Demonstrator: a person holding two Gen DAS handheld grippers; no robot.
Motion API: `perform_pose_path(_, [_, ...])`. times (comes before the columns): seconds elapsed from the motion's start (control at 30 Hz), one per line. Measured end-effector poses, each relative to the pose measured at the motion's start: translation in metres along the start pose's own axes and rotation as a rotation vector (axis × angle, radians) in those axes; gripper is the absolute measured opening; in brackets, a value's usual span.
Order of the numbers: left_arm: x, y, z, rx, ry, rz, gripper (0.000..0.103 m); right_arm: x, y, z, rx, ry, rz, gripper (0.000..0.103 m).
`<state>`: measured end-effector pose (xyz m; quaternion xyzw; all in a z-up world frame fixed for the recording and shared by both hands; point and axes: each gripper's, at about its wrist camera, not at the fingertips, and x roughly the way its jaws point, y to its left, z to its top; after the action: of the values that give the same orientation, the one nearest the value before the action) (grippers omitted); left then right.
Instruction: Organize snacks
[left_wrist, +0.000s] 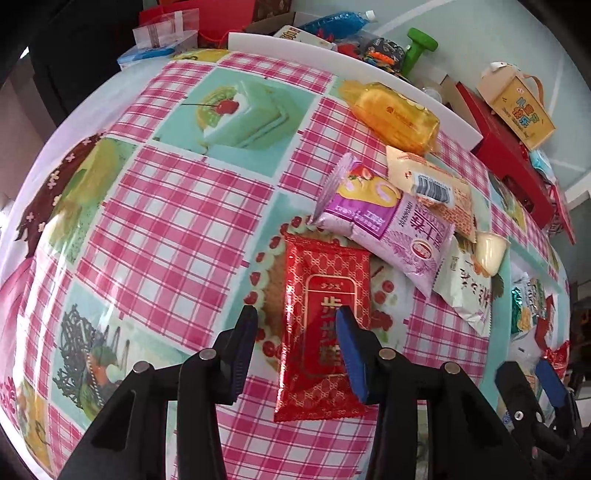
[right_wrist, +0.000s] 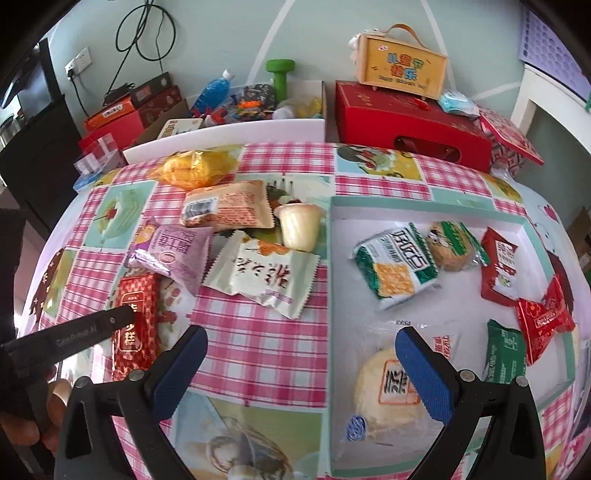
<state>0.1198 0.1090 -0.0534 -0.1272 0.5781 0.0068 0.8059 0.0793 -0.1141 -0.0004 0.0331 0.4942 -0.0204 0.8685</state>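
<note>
Tongs of the left hand (left_wrist: 299, 321) are clamped on the light, crinkly red snack packet (left_wrist: 325, 306), best pinched mid-body; right tongs (right_wrist: 301, 339) gape wide.

Glossy plastic tablecloth (left_wrist: 177, 206), shiny foil-like red snack packet (left_wrist: 325, 295), matt black plastic tongs (left_wrist: 295, 325) with ribbed blue pads (left_wrist: 351, 350)

Yellow handled box (right_wrist: 402, 72): "儿童节快乐".

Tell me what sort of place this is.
Most likely a home room, at a table under a cake-print gingham cloth. Wrapped snacks lie loose, some in a shallow white tray; gift boxes and a green dumbbell line the wall.
</note>
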Motion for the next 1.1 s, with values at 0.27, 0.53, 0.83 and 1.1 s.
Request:
perform_pose_path(0.27, [0.004,-0.017,-0.002,0.049,0.020,-0.040,0.060,0.006,0.010,0.030,0.053,0.000,0.114,0.100])
perform_pose_path(0.53, [0.007,-0.031,-0.003,0.085,0.028,-0.013,0.067,0.025,0.052,0.068,-0.142,0.011,0.126,0.091])
perform_pose_path(0.83, [0.004,-0.003,0.007,-0.018,0.012,0.045,0.067,0.055,0.103,0.080,-0.408,0.069,0.217,0.082])
perform_pose_path(1.1, [0.002,0.001,0.008,-0.034,0.016,0.055,0.067,0.083,0.130,0.073,-0.556,0.139,0.207,0.080])
